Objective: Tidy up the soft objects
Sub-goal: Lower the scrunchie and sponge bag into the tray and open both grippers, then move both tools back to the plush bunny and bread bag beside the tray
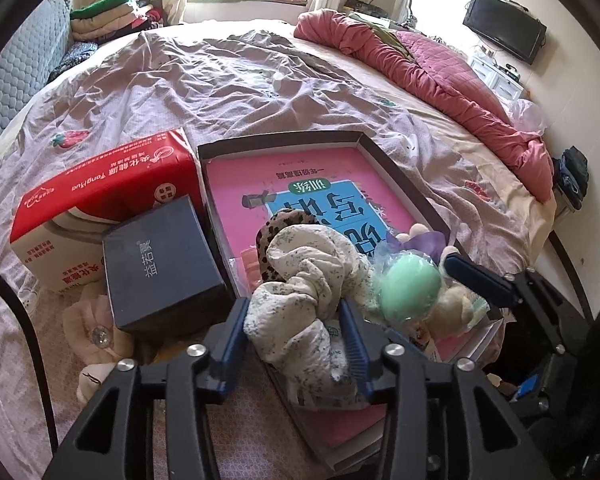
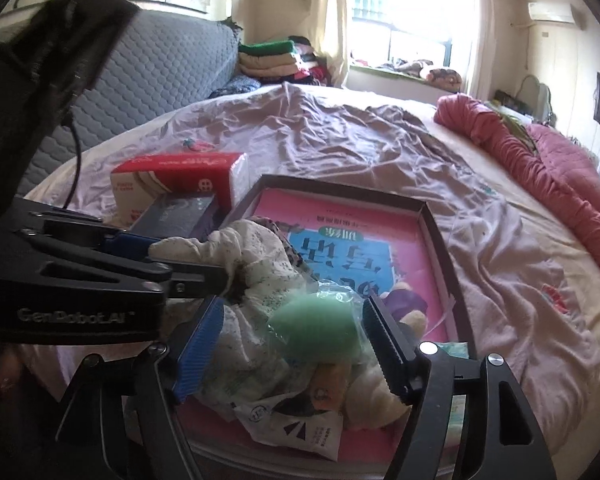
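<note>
The soft things I'm sorting sit bunched at the near end of a shallow dark tray [image 1: 400,160] on the bed: a white floral cloth [image 1: 300,280] knotted into a lump, a leopard-print scrunchie [image 1: 278,226] tucked behind it, and a mint-green sponge egg [image 1: 410,286] in clear wrap just beside the cloth. A purple soft piece [image 1: 426,240] and a cream plush toy [image 1: 456,300] lie next to the egg, against the tray's right wall. Under all of it a pink book [image 1: 300,176] with a blue title panel covers the tray floor. My left gripper [image 1: 296,332] straddles the cloth; its blue pads stand on either side of the fabric, partly spread, and I can't tell whether they still press on it. My right gripper [image 2: 296,340] has its jaws wide apart around the green egg [image 2: 314,320], with a gap showing on both sides, so nothing is pinched there; the cloth [image 2: 240,256] lies to its left, and a white printed packet [image 2: 296,426] lies below the egg. Left of the tray sit a dark blue box [image 1: 162,264] and, behind it, a red-and-white tissue pack [image 1: 108,184]. Around them spreads the rumpled lilac bedsheet [image 1: 220,80], with a rolled pink quilt [image 1: 440,80] along the far right edge and folded clothes [image 1: 108,12] stacked by the grey headboard [image 1: 24,68].
</note>
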Demonstrator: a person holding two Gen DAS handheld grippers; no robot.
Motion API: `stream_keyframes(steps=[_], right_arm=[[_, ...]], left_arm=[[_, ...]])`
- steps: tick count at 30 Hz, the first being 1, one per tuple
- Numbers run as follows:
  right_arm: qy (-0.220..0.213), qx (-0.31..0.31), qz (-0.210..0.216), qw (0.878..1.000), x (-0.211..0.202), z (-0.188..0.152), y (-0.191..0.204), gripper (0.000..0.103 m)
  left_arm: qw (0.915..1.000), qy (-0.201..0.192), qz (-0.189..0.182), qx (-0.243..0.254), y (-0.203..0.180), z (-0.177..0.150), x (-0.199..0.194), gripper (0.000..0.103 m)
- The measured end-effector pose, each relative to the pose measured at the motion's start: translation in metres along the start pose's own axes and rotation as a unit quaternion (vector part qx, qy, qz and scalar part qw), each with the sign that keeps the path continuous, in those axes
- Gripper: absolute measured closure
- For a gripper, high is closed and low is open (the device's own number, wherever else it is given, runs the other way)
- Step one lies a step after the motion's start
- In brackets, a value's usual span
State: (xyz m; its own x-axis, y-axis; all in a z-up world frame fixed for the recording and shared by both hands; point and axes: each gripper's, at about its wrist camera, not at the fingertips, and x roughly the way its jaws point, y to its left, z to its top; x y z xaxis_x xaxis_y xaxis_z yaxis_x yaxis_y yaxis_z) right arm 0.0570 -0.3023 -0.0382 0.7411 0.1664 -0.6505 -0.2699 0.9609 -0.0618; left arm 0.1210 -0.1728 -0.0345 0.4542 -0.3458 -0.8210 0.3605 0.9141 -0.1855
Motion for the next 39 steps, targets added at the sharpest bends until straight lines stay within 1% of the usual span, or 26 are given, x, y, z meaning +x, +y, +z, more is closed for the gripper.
stream_keyframes(steps=[4,5,8,10,14,20,26,30,35,39], right_arm=[[-0.005,0.004,-0.012,1.0,-0.01,-0.001,-0.005,0.029],[-0.007,0.007,-0.014,1.0,-0.013,-0.001,-0.007,0.029],[-0.017,0.026,-0.012,0.999,-0.023,-0.001,-0.013,0.029],[-0.023,0.038,-0.014,0.999,-0.029,0.0,-0.018,0.029],[-0.031,0.058,-0.02,0.998,-0.038,0.002,-0.025,0.029],[-0.043,0.079,-0.012,0.996,-0.051,0.007,-0.026,0.028],[-0.059,0.073,0.0,0.996,-0.064,0.018,-0.014,0.028],[-0.062,0.059,0.01,0.996,-0.069,0.026,-0.001,0.028],[-0.065,0.04,0.027,0.997,-0.073,0.033,0.018,0.028],[-0.061,0.018,0.041,0.997,-0.073,0.038,0.039,0.028]], left_arm=[[1.0,-0.005,0.003,0.004,-0.002,0.001,-0.005,0.054],[1.0,-0.008,0.004,0.005,-0.002,0.001,-0.007,0.052],[0.9998,-0.017,0.007,0.007,-0.002,0.002,-0.014,0.048],[0.9997,-0.023,0.008,0.007,-0.002,0.004,-0.02,0.046],[0.9992,-0.035,0.017,0.009,-0.001,0.004,-0.031,0.041],[0.9983,-0.048,0.03,0.011,0.003,0.002,-0.049,0.039],[0.9974,-0.057,0.043,0.004,0.013,-0.004,-0.068,0.039],[0.9963,-0.063,0.058,-0.002,0.025,-0.008,-0.081,0.039],[0.9937,-0.071,0.084,-0.02,0.053,-0.013,-0.098,0.039],[0.9913,-0.078,0.098,-0.041,0.079,-0.015,-0.11,0.039]])
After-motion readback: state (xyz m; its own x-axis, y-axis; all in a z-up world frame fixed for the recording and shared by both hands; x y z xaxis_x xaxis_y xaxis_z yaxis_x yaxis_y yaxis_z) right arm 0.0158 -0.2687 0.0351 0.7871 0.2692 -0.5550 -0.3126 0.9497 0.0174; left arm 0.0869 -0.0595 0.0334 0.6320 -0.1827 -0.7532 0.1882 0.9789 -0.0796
